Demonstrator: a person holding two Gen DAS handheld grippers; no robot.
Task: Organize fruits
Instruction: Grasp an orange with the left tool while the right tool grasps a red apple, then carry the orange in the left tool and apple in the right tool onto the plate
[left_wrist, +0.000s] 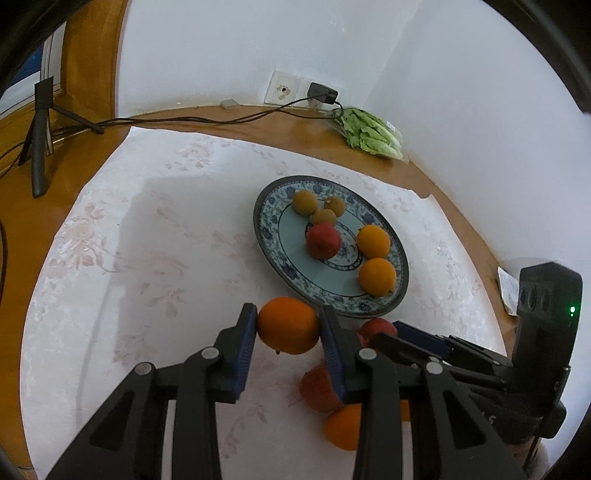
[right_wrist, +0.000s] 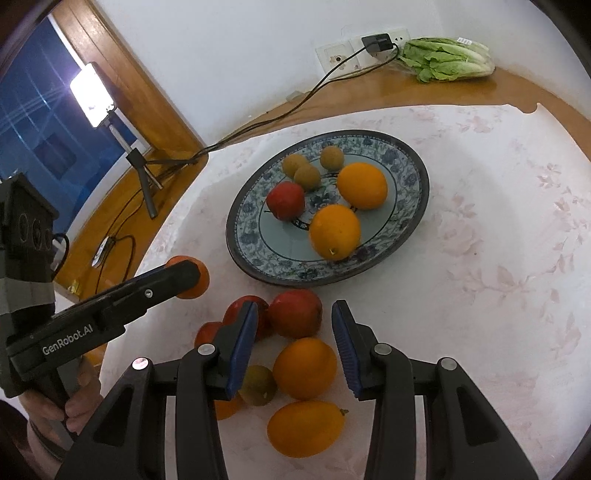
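My left gripper (left_wrist: 288, 325) is shut on an orange (left_wrist: 288, 325) and holds it just in front of the blue patterned plate (left_wrist: 273, 251); the orange also shows in the right wrist view (right_wrist: 201, 280). The plate (right_wrist: 410, 206) holds two oranges (right_wrist: 334, 232), a red fruit (right_wrist: 285, 200) and three small brown fruits (right_wrist: 306, 176). My right gripper (right_wrist: 293, 349) is open above a pile of loose fruit: a red fruit (right_wrist: 295, 313) and an orange (right_wrist: 304, 368) lie between its jaws. In the left wrist view the right gripper (left_wrist: 406, 334) reaches in from the right.
A white floral cloth (right_wrist: 480, 295) covers the wooden table. Bagged lettuce (right_wrist: 447, 59) lies by the wall sockets (right_wrist: 369, 48), with a black cable (right_wrist: 295, 103) trailing left. A small tripod with a lamp (right_wrist: 140, 166) stands at the left by the window.
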